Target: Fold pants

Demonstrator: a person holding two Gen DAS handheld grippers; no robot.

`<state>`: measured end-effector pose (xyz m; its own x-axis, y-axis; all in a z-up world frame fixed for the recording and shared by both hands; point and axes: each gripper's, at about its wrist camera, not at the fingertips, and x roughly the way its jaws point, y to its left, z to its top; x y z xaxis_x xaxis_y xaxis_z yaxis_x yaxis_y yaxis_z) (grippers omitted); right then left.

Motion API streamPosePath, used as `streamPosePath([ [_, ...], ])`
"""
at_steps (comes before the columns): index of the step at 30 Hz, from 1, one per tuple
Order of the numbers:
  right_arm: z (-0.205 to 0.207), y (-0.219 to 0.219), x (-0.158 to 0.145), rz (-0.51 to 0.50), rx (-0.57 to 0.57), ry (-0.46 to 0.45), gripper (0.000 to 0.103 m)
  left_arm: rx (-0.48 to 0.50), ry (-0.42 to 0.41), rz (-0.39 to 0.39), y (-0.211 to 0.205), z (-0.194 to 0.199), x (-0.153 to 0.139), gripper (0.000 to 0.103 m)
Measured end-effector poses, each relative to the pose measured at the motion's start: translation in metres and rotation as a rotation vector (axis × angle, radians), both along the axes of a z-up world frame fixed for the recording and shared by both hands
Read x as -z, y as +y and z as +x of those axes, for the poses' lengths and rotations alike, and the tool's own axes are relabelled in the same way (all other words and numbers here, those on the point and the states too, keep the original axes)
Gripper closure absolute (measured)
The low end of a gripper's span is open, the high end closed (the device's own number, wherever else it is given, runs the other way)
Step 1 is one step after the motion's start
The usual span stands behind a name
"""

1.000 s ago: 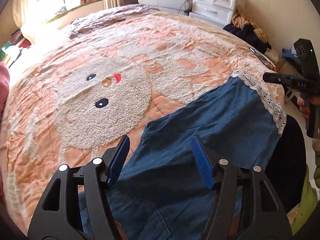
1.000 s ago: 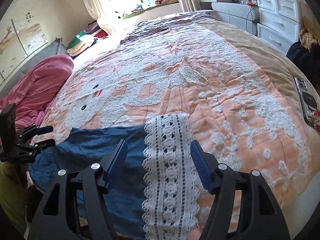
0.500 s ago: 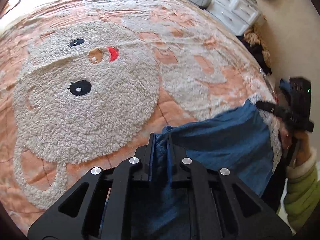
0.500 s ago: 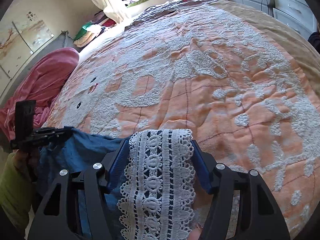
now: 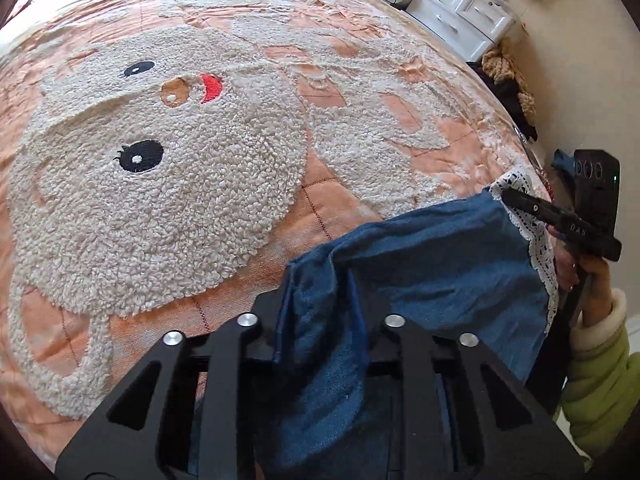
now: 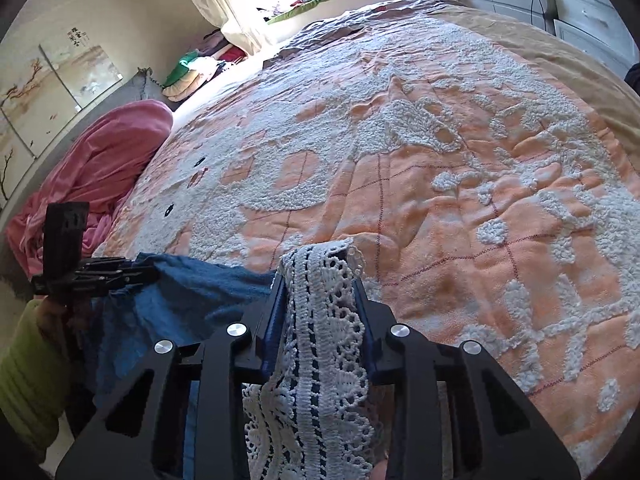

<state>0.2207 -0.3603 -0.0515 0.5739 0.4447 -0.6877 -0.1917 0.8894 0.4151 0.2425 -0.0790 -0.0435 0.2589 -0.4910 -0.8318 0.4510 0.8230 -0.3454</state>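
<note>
Blue denim pants [image 5: 440, 264] with a white lace hem [image 6: 320, 320] lie at the near edge of the bed. My left gripper [image 5: 320, 280] pinches a bunched fold of denim; its jaws are opening slightly with the cloth still pressed between them. In the right wrist view it appears as the left gripper [image 6: 148, 274], holding the pants [image 6: 192, 292] at their far left end. My right gripper [image 6: 318, 280] is closing on the lace hem, pads against it. The left wrist view has the right gripper [image 5: 516, 200] at the lace hem [image 5: 540, 248].
An orange blanket [image 5: 160, 200] with a fluffy white animal figure covers the bed. A pink cover [image 6: 104, 160] is heaped at the left. White drawers [image 5: 464, 12] and a clothes pile [image 5: 508, 72] stand beyond the bed. A person's green sleeve [image 5: 600, 380] is at the right.
Both grippers came down onto the pants from open. The left one closed on a denim fold, then eased a little. The right one closed on the lace hem, bunching it.
</note>
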Motion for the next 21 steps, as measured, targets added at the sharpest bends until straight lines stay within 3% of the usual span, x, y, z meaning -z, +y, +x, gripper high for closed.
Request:
streamPosePath([
  [1, -0.003, 0.001, -0.002, -0.008, -0.001, -0.021, 0.076, -0.007, -0.002, -0.004, 0.0, 0.001, -0.001, 0.096],
  [3, -0.008, 0.003, -0.009, -0.028, 0.002, -0.06, 0.077, -0.023, -0.018, -0.023, 0.003, 0.0, -0.005, 0.098],
  [8, -0.014, 0.01, -0.043, -0.117, 0.009, -0.191, 0.078, -0.072, -0.096, -0.063, 0.006, 0.002, -0.03, 0.099],
  [12, 0.006, 0.013, -0.065, -0.206, 0.031, -0.245, 0.082, -0.094, -0.13, -0.036, -0.003, 0.013, -0.034, 0.099],
  [13, 0.014, 0.014, -0.064, -0.237, 0.039, -0.241, 0.086, -0.108, -0.132, -0.024, -0.005, 0.016, -0.031, 0.099],
  [18, 0.052, 0.016, -0.019, -0.293, 0.044, -0.081, 0.086, -0.114, -0.133, 0.044, -0.014, 0.023, -0.008, 0.099],
  [21, 0.058, 0.012, -0.002, -0.267, 0.043, -0.033, 0.078, -0.127, -0.141, 0.059, -0.011, 0.024, -0.002, 0.094],
])
